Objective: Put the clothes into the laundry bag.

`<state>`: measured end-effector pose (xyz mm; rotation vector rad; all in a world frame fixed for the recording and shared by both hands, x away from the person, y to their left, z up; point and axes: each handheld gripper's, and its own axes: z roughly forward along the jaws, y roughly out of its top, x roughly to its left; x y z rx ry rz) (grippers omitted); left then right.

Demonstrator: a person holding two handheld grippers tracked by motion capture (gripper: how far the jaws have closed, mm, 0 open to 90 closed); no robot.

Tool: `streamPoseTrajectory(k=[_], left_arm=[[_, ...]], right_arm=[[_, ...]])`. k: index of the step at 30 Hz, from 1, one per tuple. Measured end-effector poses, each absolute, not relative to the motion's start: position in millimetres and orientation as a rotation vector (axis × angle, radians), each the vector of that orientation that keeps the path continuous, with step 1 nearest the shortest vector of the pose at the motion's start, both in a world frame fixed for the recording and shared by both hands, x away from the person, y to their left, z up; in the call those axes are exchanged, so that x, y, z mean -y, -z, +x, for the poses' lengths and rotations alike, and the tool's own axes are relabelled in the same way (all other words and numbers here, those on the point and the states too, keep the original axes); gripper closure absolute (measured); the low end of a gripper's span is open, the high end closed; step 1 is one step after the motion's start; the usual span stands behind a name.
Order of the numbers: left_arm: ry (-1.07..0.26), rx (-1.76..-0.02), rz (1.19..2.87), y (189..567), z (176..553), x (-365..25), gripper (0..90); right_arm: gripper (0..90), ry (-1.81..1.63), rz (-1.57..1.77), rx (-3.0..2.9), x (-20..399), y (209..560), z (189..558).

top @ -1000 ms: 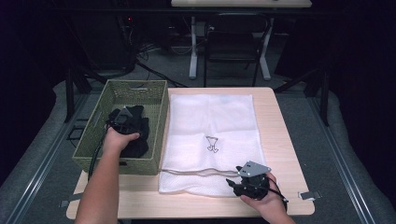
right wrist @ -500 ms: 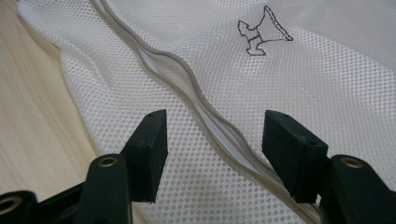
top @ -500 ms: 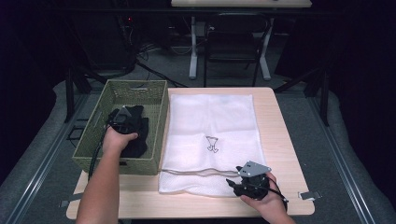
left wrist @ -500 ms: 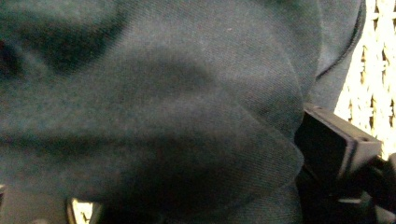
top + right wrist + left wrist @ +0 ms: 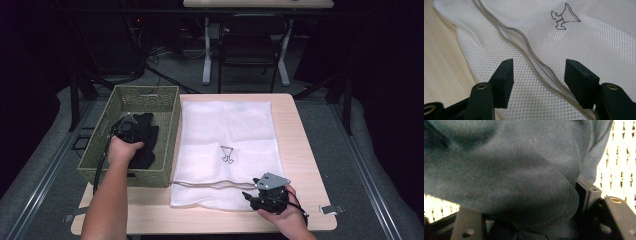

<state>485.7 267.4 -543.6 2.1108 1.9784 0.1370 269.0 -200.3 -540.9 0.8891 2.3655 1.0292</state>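
Down in the basket, the left tongs [image 5: 126,131] are buried in a dark garment [image 5: 145,137]. In the left gripper view the dark cloth [image 5: 506,175] bulges over and between the two black jaws, which look closed on a fold of it, so I judge the garment is gripped and ready to be lifted. The hand [image 5: 123,150] comes down from above, which suits pulling cloth out over the woven walls.

The right tongs [image 5: 260,196] sit at the near edge of the white mesh bag [image 5: 225,130], low over the worktop [image 5: 300,150]. In the right gripper view their jaws stand wide apart, one on each side of the bag's zip seam [image 5: 529,50], holding nothing. That placement seems chosen to take hold of the opening: pinching one lip there would let the mouth be raised so the garment can go in. The seam already gapes a little just ahead of the jaws.

The mesh bag lies flat along the middle of the worktop, its mouth towards the person and a small drawn mark [image 5: 562,17] on its upper face. The green woven basket [image 5: 167,100] stands just beside it on the left, touching or nearly touching its edge, which keeps the carry from basket to bag short.
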Motion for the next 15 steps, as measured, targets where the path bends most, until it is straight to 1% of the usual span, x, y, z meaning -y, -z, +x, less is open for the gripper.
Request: streamPoseTrajectory(k=[3,6,15], left_arm=[[-0.122,-1.974,2.094,543.4,485.2,-269.5,43.6],[-0.124,-1.968,2.096,542.9,484.3,-270.8,45.7],[-0.124,-1.98,2.073,543.4,483.4,-271.8,45.5]], right_arm=[[40.7,-1.031,0.889,-2.365,200.5,540.8,269.0],[40.7,-1.032,0.891,-2.365,200.6,540.9,268.9],[40.7,-1.03,0.889,-2.366,201.2,540.9,269.1]])
